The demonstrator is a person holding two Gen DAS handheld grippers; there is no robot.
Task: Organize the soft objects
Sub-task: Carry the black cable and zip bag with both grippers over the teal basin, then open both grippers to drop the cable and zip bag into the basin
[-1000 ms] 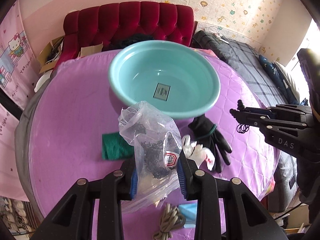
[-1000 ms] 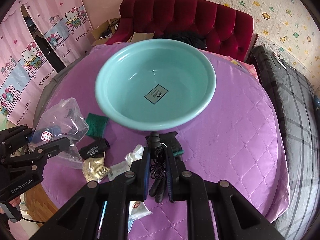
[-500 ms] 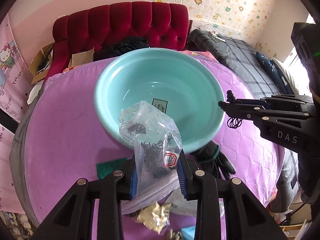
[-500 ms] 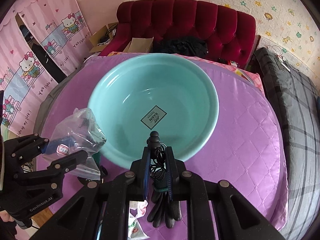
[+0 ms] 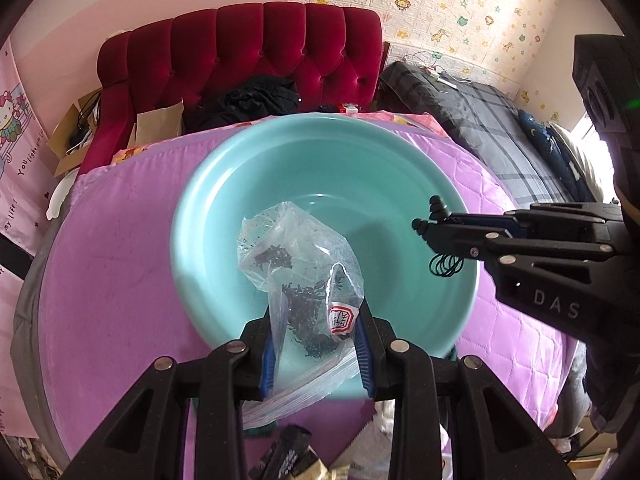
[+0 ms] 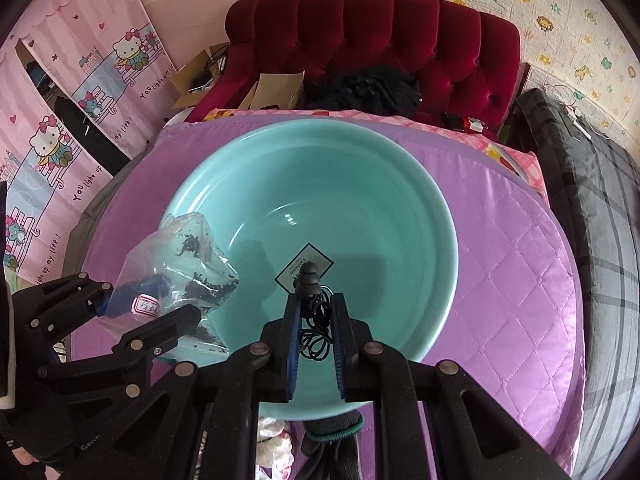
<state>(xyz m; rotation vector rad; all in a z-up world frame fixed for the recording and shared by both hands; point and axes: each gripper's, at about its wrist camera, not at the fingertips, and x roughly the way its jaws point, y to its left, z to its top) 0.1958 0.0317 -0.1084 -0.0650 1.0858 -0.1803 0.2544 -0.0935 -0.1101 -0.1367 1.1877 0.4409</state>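
Plastic bag (image 5: 304, 280) sits pinched between our left fingers (image 5: 269, 354); only the right view shows the basin (image 6: 400, 184) label (image 6: 305, 267) beyond our right fingers (image 6: 338, 350), clamping perhaps hair ties (image 6: 316, 334).

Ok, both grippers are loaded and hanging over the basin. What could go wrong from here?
1. The plastic bag is pinched low by the left gripper; its loose top flops forward and could snag on the basin rim on release.
2. The right gripper holds a thin black earphone cable whose loops dangle; they might catch on a finger and not drop.
3. The two grippers are close; they could bump.
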